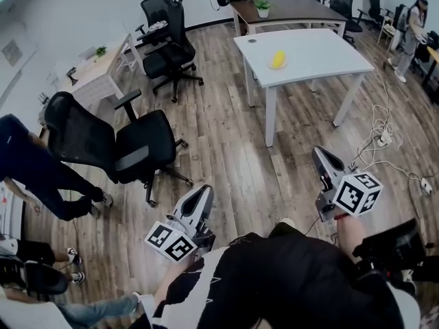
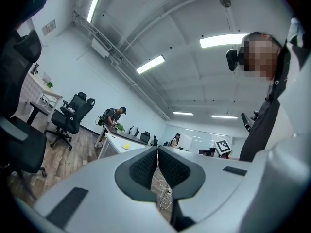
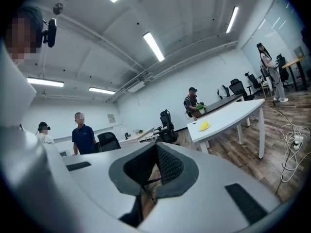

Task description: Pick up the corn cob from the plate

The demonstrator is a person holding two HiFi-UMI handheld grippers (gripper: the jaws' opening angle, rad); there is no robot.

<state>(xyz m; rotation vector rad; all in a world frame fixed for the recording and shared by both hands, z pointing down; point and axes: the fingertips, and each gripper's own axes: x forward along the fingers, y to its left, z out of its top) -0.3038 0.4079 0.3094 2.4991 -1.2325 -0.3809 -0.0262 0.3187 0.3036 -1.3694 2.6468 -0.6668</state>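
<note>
Left gripper (image 1: 206,191) and right gripper (image 1: 320,151) hover near, jaws together, empty; the corn cob (image 1: 278,58) lies on its plate (image 1: 270,66) on the far white table (image 1: 322,52).

No word, number or brand mark can be read anywhere. The only sign-like marks are black-and-white square markers, on the left cube (image 1: 171,242) of the left gripper (image 1: 204,192) and on the right cube (image 1: 358,194) of the right gripper (image 1: 321,152). They are block patterns, not letters. A small wall plate (image 1: 12,52) in the head view and a wall notice (image 3: 112,117) in the right gripper view are too small to read.
</note>
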